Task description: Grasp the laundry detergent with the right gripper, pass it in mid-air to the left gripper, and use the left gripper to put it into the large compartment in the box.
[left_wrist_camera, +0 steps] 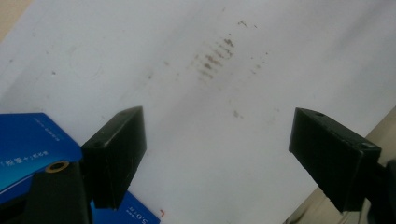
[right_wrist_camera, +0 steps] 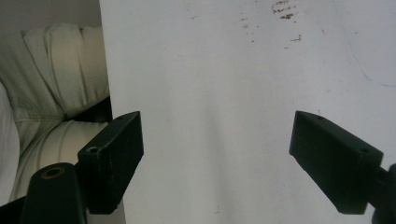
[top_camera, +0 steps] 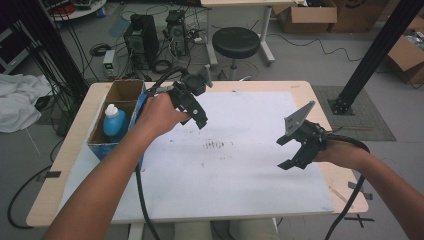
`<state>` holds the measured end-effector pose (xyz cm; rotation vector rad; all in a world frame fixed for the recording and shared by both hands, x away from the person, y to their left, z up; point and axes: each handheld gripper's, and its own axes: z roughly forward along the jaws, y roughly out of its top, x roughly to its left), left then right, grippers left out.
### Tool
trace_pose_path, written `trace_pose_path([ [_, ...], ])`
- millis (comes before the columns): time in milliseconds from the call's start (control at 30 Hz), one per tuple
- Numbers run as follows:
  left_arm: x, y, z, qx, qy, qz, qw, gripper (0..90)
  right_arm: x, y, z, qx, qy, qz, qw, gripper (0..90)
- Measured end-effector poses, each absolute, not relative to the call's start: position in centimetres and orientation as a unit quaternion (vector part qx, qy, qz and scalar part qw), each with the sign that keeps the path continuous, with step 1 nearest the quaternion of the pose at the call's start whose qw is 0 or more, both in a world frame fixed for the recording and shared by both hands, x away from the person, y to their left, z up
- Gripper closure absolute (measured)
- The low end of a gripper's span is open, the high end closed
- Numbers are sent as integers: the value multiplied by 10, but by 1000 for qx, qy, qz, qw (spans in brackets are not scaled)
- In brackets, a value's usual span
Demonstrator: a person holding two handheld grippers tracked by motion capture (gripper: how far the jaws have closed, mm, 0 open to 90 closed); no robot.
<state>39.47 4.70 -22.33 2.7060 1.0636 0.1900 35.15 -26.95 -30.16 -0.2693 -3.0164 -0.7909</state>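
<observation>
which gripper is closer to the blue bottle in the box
Left. The left gripper hovers just right of the box holding the blue bottle; the right gripper hangs across the white sheet.

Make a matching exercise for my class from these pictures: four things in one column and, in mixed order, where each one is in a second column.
Things:
1. blue bottle
2. left gripper
3. right gripper
4. brown smudges

Places:
A. on the middle of the white sheet
B. over the right part of the sheet, jaws open
C. inside the cardboard box at the table's left edge
D. beside the box, over the sheet's upper left part, jaws open

Pairs: 1-C, 2-D, 3-B, 4-A
</observation>
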Motion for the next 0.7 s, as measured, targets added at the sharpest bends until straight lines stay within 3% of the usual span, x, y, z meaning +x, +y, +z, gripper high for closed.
trace_pose_path([
  [700,401,35,-232,934,338,57,105,196,354,-269,-301,-84,-964,-253,7,174],
])
